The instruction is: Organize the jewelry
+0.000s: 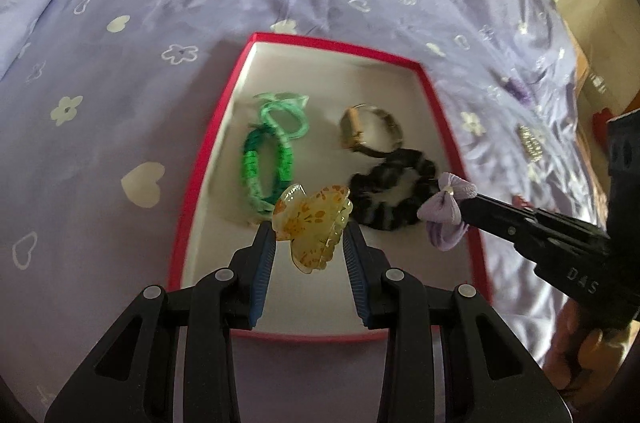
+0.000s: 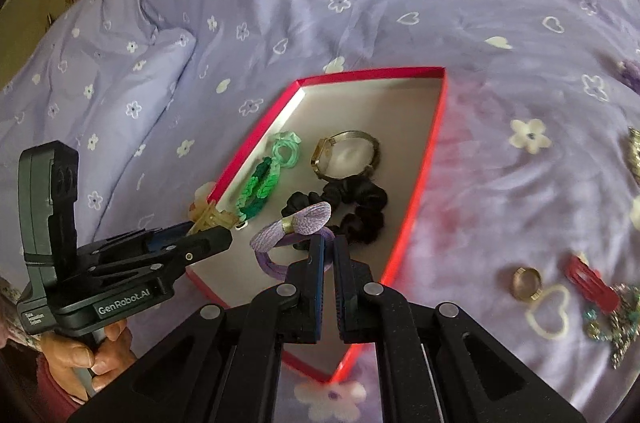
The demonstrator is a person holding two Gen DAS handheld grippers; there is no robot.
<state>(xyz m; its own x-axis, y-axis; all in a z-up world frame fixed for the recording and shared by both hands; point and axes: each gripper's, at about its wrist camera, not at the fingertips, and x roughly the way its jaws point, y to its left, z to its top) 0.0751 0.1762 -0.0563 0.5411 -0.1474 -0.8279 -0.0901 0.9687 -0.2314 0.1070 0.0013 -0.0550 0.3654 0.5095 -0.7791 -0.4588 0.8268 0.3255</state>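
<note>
Over the rumpled lilac bedspread (image 1: 160,3) our left gripper (image 1: 308,235) clamps an amber flowered claw clip (image 1: 310,223) and our right gripper (image 2: 327,243), pinched shut, holds a lilac bow hair tie (image 2: 296,223) above the red-rimmed box (image 1: 208,151), where releasing too early could, we judge, bounce either onto the bedding.

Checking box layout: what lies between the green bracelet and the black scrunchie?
Bare box floor; the green bracelet and black scrunchie lie apart, clearest in the right wrist view.

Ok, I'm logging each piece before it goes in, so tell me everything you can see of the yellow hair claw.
The yellow hair claw is translucent amber-yellow, plastic by its look, with orange flower prints and scalloped edges. Its teeth look closed. The left gripper is shut on it, a blue pad against each side, holding it tilted above the near end of the red box, clear of the floor. It overlaps the green bracelet in view; contact is unclear.
</note>
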